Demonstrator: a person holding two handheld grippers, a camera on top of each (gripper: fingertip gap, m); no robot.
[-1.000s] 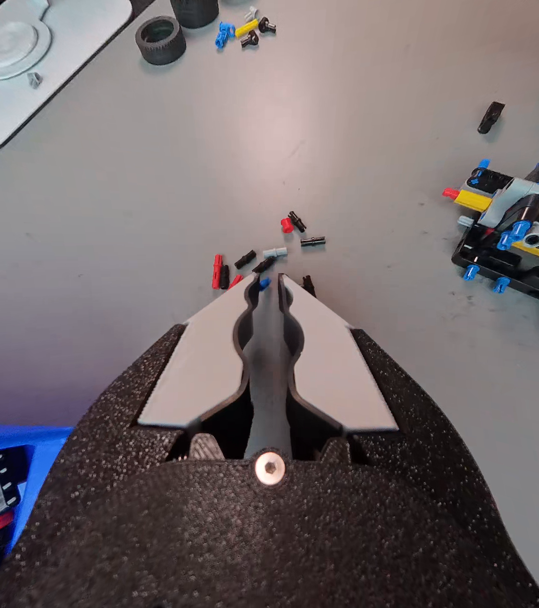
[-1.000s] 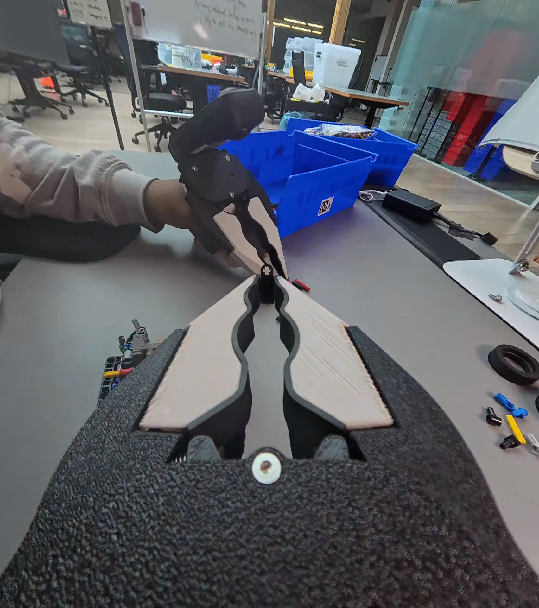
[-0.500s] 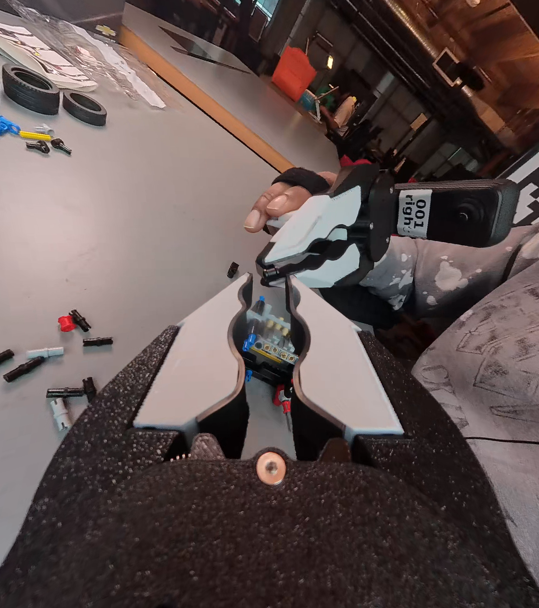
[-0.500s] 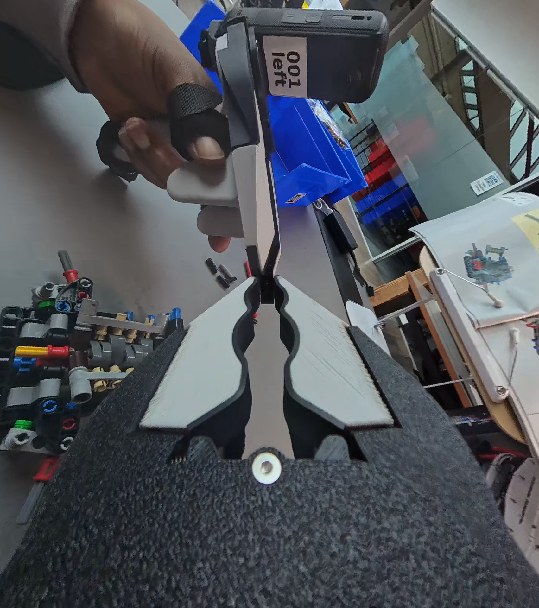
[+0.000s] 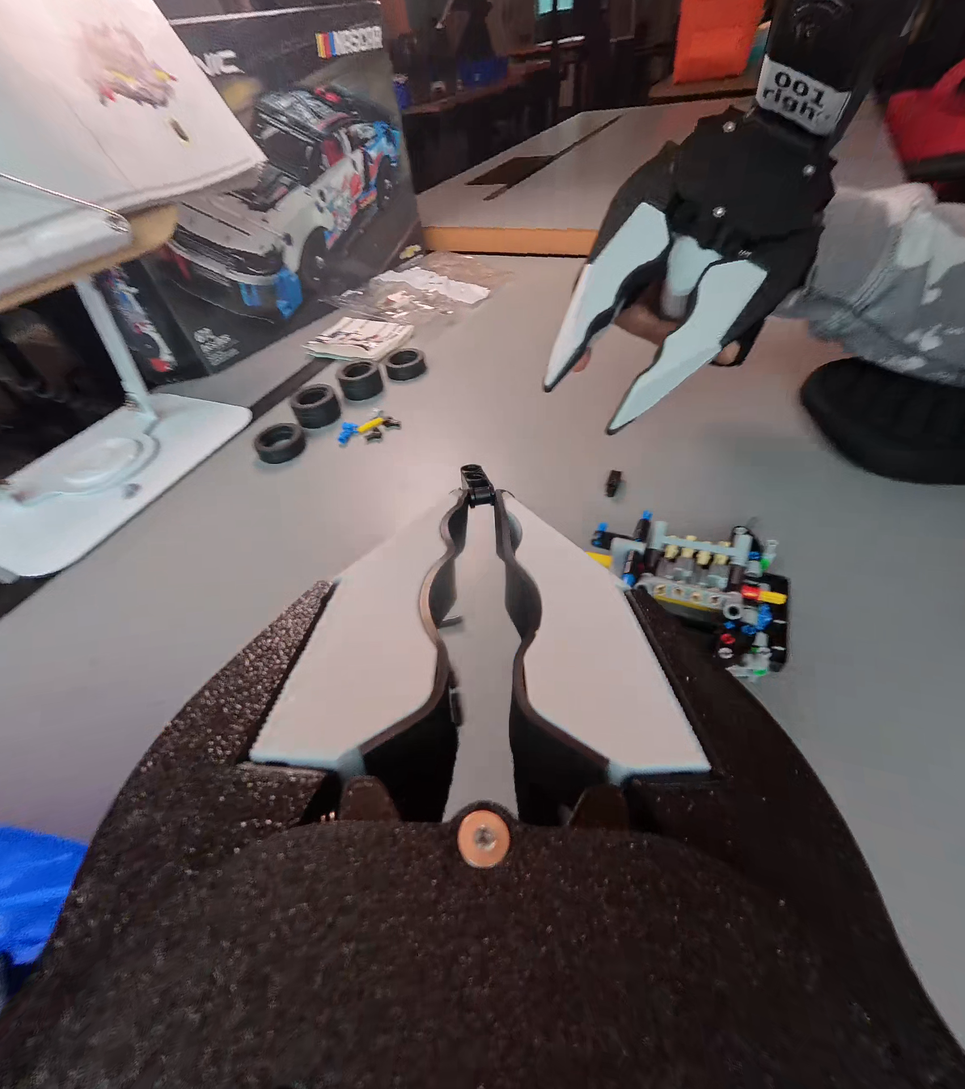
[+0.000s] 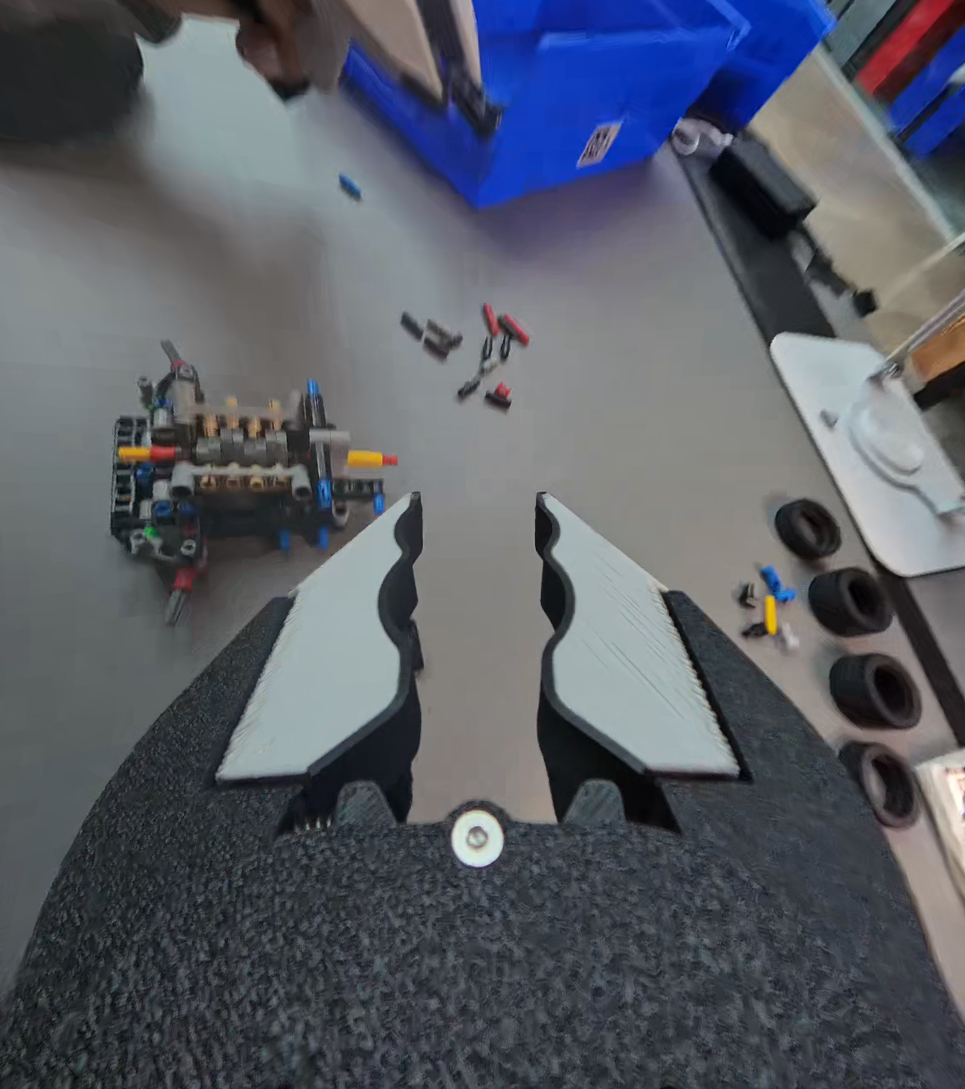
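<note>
My left gripper [image 5: 478,498] is shut on a small black connector piece [image 5: 476,482] and holds it above the grey table. The part-built brick assembly [image 5: 704,595] sits on the table to its right; it also shows in the right wrist view [image 6: 233,471]. My right gripper [image 6: 478,501] is open and empty, above the table just right of the assembly. It shows in the left wrist view [image 5: 580,406], held by a hand, fingers spread and pointing down. A lone black pin [image 5: 613,483] lies under it.
Loose black and red pins [image 6: 480,353] lie ahead of the right gripper. Several black tyres [image 6: 857,642] and small blue and yellow parts [image 6: 769,607] lie right, near a white stand base [image 6: 881,459]. Blue bins [image 6: 557,100] stand at the back. A printed box [image 5: 291,194] stands far left. Tip to tip, the grippers are about 12 centimetres apart. My right tips are roughly 8 centimetres from the lone black pin [image 5: 613,483].
The black piece passed from the right gripper to the left gripper. The right gripper opened and drew back. The left gripper closed on the piece and swung left.
</note>
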